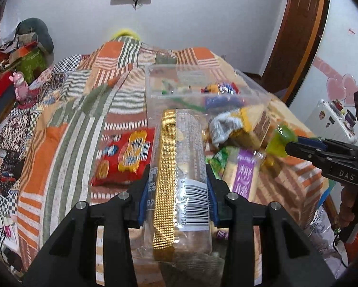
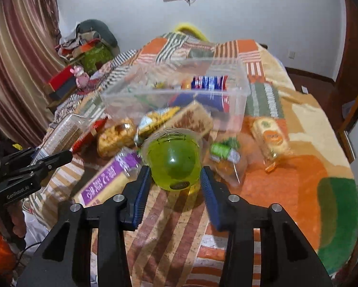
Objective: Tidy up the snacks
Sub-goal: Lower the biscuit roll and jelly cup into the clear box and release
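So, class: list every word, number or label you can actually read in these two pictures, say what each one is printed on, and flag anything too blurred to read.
"DAS": on the black body of the right gripper, in the left wrist view.
"GenRobot.AI": on the left gripper, small, in the right wrist view.
Barcode digits ending "2130": on the clear cracker pack; the rest is glare-hidden.
Purple-label snack pack: large Chinese characters, too blurred to read.
Red snack bag: print blurred.

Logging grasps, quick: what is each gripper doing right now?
Left gripper: shut on the clear cracker pack.
Right gripper: shut on the green jelly cup.
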`<state>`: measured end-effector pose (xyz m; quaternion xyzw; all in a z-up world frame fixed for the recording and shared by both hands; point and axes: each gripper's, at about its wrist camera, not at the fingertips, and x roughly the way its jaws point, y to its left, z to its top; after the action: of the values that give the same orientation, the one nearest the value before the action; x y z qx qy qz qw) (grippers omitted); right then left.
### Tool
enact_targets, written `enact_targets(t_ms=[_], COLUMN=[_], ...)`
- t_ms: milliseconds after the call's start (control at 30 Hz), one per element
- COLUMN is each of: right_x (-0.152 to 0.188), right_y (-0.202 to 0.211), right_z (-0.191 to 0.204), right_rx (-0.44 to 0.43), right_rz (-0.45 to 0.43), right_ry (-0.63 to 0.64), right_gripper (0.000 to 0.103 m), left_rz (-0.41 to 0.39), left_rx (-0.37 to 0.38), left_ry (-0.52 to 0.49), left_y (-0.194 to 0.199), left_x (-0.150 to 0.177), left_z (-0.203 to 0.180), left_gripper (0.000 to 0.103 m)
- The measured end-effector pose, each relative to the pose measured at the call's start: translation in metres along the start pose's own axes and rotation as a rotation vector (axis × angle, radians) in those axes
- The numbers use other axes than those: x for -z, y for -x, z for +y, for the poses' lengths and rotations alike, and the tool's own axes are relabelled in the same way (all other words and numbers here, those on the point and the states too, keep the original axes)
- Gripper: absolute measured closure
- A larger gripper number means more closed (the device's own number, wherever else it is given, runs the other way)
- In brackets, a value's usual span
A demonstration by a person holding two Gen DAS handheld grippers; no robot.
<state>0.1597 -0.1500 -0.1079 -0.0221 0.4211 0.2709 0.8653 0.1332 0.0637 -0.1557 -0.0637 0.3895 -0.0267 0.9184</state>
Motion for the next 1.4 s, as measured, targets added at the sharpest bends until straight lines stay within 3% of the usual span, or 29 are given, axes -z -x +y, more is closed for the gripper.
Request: enact_targets(t_ms=[33,167,200,233,300,633,933,1167,1400], right_x=[-0.002,-0.001,0.003,0.006,0.011,0.011,0.009,-0.021,-0.055], right_y=[0.000,-0.016,-0.022,-0.025,-0.030,-0.054,-0.028,0.002,0.006], right_z=[0.002,0.004,0.005,0.006,0.007,0.002,-0.005,-0.008,-0.019], right_rx=[-0.008,-0.005,-0.025,-0.029,-0.012,-0.035,-0.036,-0.024,0.028], right_rz=[0.003,0.068,0.096,0.104,0.111,0.151,0.080,-0.038,-0.120], right_ry=[0.009,0.041,0.036,0.035,0.034,-0.005,-0.021,-0.010,-0.007], right_gripper=[0.096,0.094,0.090,0.078,0.064,0.060,0.061,0.060,0.060], left_rz=[-0.008,-0.031,-0.031,-0.029,-0.020,0.008,-0.024,-0.080,-0.128], left_rx=[-0.001,0.002,0.002,0.001,-0.005,-0.010,-0.004,0.000,-0.005], left_ry=[-0.002,0.004,0.005,0.006,0.003,0.024,0.012,-0.001,-0.007], left_y=[0.001,0.000,0.000,-0.001,-0.003,-0.009,-0.006,-0.006,-0.015], left_x=[-0.004,-0.013,-0.014,-0.013,-0.011,-0.004,-0.018,-0.049,-0.087], left_z=[-0.001,-0.003,-0.003,-0.003,-0.004,0.004,0.000,-0.005,-0.006], left_gripper=[0.064,0.064,0.064,0.064,0.064,0.064,0.064,0.064,0.064])
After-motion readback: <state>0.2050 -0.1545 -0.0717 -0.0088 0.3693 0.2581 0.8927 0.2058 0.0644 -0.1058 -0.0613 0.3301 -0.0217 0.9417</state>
